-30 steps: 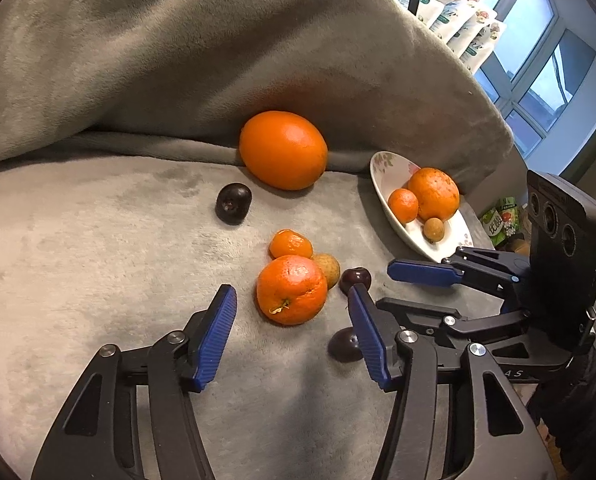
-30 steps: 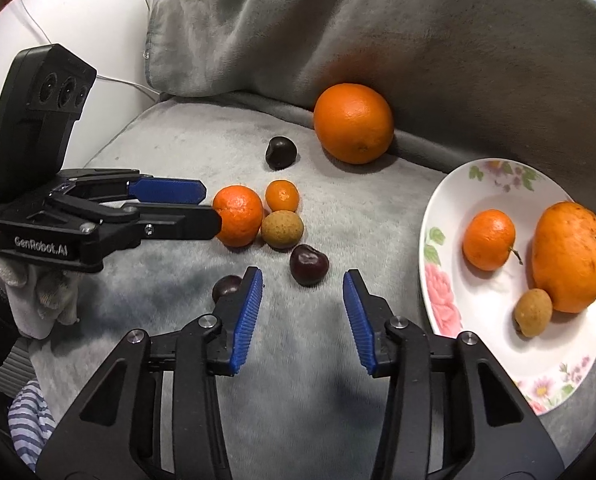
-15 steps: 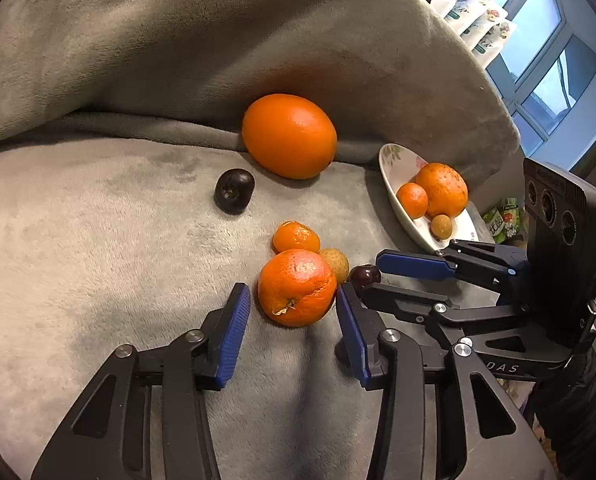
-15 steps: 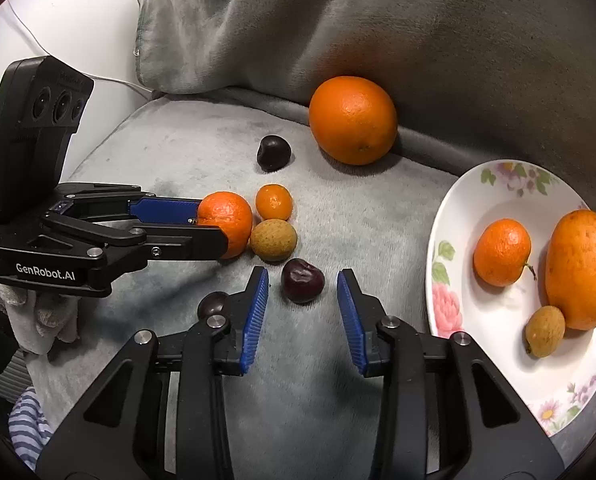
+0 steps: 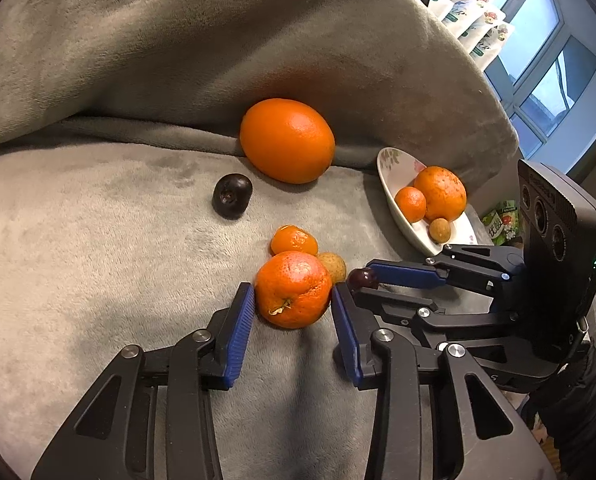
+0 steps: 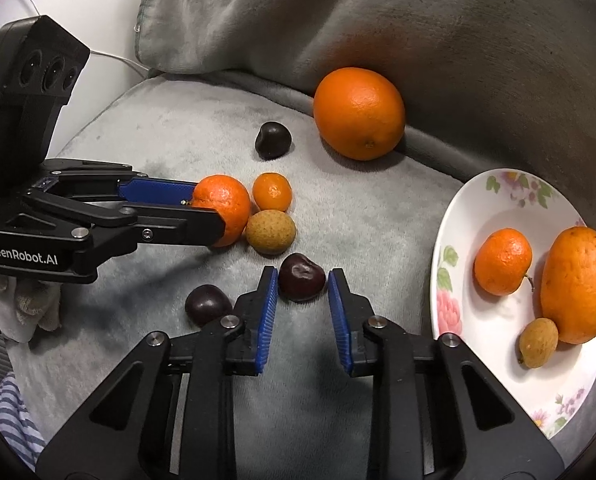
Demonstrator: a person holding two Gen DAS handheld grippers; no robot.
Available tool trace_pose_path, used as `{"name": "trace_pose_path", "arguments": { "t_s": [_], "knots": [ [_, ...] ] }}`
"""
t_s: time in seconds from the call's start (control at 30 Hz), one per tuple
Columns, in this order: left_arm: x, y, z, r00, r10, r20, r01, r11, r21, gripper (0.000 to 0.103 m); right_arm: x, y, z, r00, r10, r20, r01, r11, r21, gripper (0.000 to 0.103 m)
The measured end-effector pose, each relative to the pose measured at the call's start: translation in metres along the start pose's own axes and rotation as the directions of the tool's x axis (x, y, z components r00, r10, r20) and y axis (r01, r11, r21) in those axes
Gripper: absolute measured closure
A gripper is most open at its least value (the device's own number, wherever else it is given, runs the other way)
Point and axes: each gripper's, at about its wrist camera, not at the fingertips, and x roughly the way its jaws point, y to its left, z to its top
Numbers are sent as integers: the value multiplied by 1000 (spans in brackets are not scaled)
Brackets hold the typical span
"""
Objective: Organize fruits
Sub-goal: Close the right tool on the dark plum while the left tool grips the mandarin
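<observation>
Both tools nearer, pinching tangerine, cherry

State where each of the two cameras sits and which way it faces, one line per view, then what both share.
Left wrist: sits on the left claw, looking down along its blue fingers at the tangerine between them; jaws have just been closing. The right claw enters from the right.
Right wrist: sits on the right claw, facing down at the dark cherry it pinches; the left claw and a white-gloved hand show at left.
Shared: big orange, floral plate, grey blanket.
</observation>
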Motion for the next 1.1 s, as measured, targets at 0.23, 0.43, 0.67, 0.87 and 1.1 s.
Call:
{"name": "trace_pose_path", "arguments": {
  "t_s": [0.23,0.43,0.67,0.87,1.1],
  "knots": [
    [0,-2,-1,1000,2,11,-2,1000,-2,66,2,3,0,1000,-21,-1,21,999,-25,78],
    [-3,-4,-4,1000,15,23,-15,1000,6,67,1,4,-1,1000,-18,14,18,1000,-11,78],
    [-11,-5,-5,999,21,42,-22,1000,5,67,-9,2,-5,999,-8,39,8,1000,11,78],
    [-20,-6,-5,998,20,62,-20,1000,-3,67,-23,2,-8,997,-10,70,8,1000,24,78],
    [-30,-15,-1,996,10,91,-10,1000,4,67,-47,-5,-18,993,-23,114,16,998,61,78]
  ]
}}
